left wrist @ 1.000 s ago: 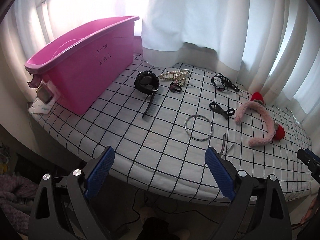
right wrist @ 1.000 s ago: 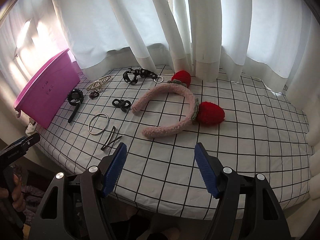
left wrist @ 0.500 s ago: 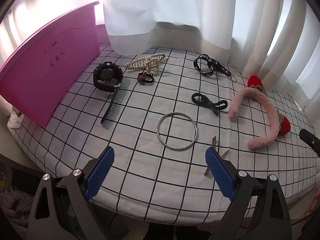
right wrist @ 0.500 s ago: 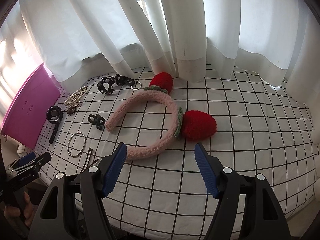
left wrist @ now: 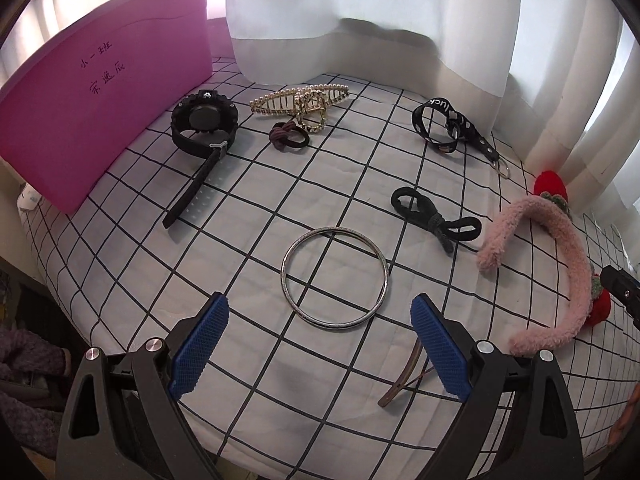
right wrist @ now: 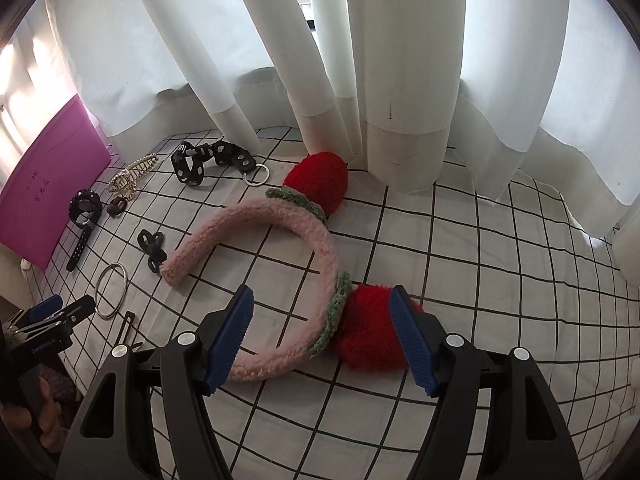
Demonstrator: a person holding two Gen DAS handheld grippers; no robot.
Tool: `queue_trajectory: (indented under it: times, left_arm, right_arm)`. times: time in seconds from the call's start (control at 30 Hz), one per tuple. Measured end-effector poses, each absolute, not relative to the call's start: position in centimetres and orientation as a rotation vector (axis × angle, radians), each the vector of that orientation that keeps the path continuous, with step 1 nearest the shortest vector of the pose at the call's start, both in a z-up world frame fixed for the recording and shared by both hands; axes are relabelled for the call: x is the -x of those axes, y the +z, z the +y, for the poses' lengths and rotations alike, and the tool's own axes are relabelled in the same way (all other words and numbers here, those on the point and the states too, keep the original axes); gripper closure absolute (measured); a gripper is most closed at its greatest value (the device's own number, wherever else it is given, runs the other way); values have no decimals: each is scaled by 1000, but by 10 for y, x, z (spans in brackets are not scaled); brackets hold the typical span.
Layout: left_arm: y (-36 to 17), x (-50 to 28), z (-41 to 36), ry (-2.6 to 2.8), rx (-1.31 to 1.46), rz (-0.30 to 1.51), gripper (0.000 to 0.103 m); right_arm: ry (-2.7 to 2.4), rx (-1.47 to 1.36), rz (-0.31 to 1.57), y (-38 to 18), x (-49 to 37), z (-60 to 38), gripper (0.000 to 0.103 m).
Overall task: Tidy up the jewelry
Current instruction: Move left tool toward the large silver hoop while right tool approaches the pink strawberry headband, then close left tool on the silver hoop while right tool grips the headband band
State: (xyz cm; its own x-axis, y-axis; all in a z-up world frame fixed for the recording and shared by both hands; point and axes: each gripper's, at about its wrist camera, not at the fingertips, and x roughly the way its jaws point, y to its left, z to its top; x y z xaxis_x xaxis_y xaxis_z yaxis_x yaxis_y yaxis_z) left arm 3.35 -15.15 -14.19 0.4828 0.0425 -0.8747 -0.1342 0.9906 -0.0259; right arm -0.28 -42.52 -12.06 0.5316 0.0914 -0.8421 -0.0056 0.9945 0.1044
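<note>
I see a white black-gridded cloth (left wrist: 224,248) under white curtains (right wrist: 400,60); my left gripper (left wrist: 320,344) gapes before the silver bangle (left wrist: 334,277); my right gripper (right wrist: 320,336) gapes around the pink headband (right wrist: 316,240); a pink bin (left wrist: 100,100) stands leftward.

Both grippers (left wrist: 320,344) (right wrist: 322,336) — fingers spread
</note>
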Motion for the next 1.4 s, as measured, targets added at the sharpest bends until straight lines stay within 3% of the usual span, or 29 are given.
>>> queue_trajectory:
  times: [0.83, 1.07, 1.4]
  left_arm:
    - [-178, -58, -152, 241, 151, 1068, 12]
    - [-182, -60, -157, 230, 125, 1062, 6]
    - [-183, -54, -158, 228, 119, 1015, 5]
  right_arm:
    - [155, -29, 1099, -163, -39, -431, 36]
    - [141, 0, 1101, -166, -44, -427, 35]
    - [133, 100, 1089, -174, -48, -411, 17]
